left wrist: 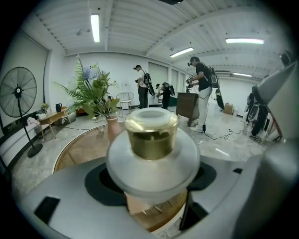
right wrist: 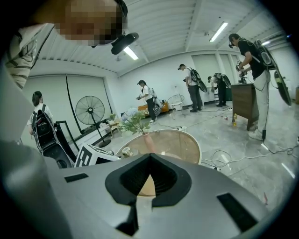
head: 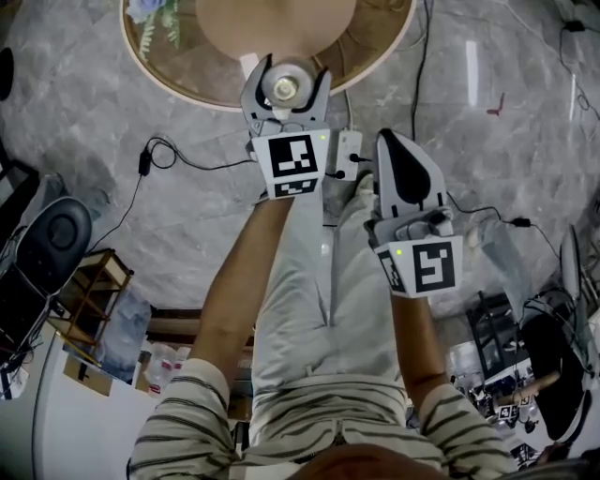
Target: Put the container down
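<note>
My left gripper [head: 286,82] is shut on the container [head: 284,87], a small clear jar with a gold lid, and holds it just over the near rim of the round glass-topped table [head: 178,70]. In the left gripper view the container [left wrist: 152,135] fills the middle, its wide pale body wedged between the grey jaws of the gripper [left wrist: 154,179]. My right gripper [head: 401,150] hangs lower right, off the table and over the floor, shut with nothing in it. In its own view the right gripper [right wrist: 149,158] has its jaws meeting in front of the table [right wrist: 175,142].
A vase of flowers [head: 155,19] stands on the table's far left part. Cables and a power strip [head: 347,155] lie on the marble floor. Black gear [head: 52,234] and a wooden stool [head: 94,291] sit at the left. A standing fan [left wrist: 18,93] and several people [left wrist: 203,88] are further off.
</note>
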